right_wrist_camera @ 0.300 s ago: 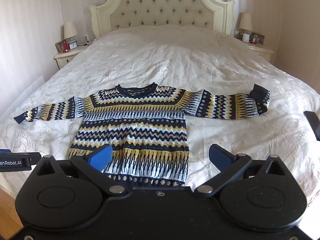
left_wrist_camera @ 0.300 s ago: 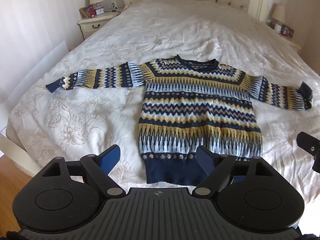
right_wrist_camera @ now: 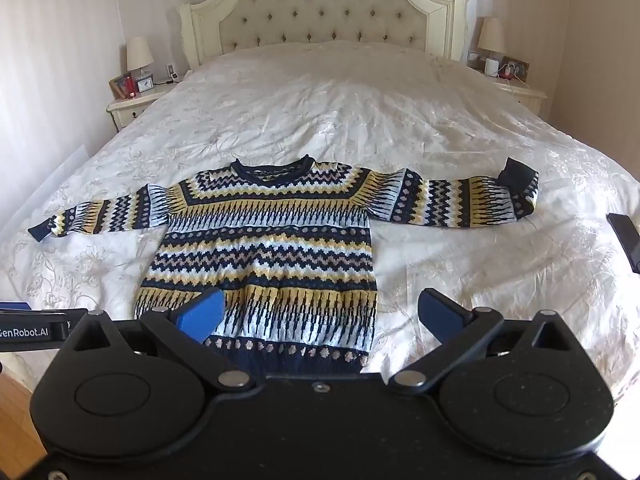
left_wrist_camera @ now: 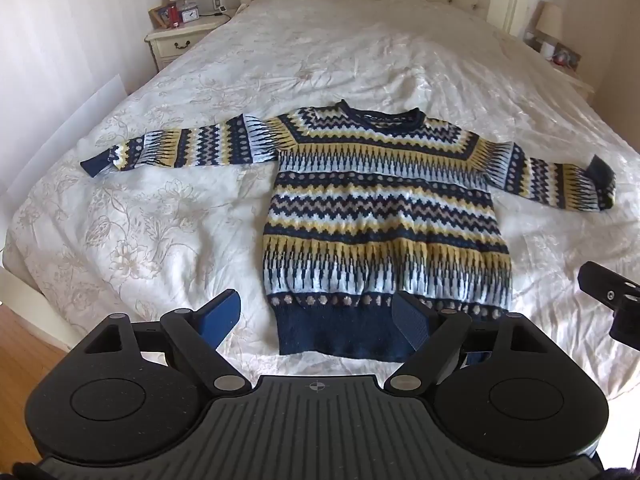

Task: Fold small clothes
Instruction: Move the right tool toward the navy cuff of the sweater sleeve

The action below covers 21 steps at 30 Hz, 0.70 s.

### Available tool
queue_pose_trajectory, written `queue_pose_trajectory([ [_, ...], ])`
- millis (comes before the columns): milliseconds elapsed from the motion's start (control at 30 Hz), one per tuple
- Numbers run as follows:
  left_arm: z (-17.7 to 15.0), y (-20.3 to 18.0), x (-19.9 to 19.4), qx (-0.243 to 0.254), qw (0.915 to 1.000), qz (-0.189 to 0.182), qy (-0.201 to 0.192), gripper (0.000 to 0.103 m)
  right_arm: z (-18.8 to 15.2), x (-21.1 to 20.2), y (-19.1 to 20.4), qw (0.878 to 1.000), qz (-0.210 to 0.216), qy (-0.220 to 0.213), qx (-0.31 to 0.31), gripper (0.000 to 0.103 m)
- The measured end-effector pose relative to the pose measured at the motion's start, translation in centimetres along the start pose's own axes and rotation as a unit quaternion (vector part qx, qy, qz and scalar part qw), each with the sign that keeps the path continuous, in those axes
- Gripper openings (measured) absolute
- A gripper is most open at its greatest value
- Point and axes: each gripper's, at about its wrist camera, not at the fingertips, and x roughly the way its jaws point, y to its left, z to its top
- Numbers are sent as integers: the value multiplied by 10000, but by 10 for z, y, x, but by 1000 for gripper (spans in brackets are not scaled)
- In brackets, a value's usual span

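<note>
A navy, yellow and white patterned sweater (left_wrist_camera: 384,216) lies flat on the bed, front up, both sleeves spread out; it also shows in the right wrist view (right_wrist_camera: 264,248). Its right cuff (right_wrist_camera: 516,178) is turned back on itself. My left gripper (left_wrist_camera: 320,316) is open and empty, hovering above the navy hem (left_wrist_camera: 336,334) near its left corner. My right gripper (right_wrist_camera: 320,312) is open and empty, above the hem's right part. Neither touches the sweater.
The bed (right_wrist_camera: 360,100) has a white floral cover and a tufted headboard (right_wrist_camera: 320,8). Nightstands with lamps stand on both sides (left_wrist_camera: 180,38) (right_wrist_camera: 516,88). A dark phone-like object (right_wrist_camera: 626,240) lies on the bed at the right. Wood floor (left_wrist_camera: 24,360) shows at lower left.
Both views have shifted slightly: the sweater sits a bit higher and the left gripper's fingers are farther forward over the hem. The sweater itself has not moved.
</note>
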Motion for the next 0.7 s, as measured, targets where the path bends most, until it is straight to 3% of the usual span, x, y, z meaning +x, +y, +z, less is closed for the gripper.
queue_pose_trajectory([
  [700,-5,0,6,-22,9999,-4,139,83,-1,7,1,9999,52,131,31,102],
])
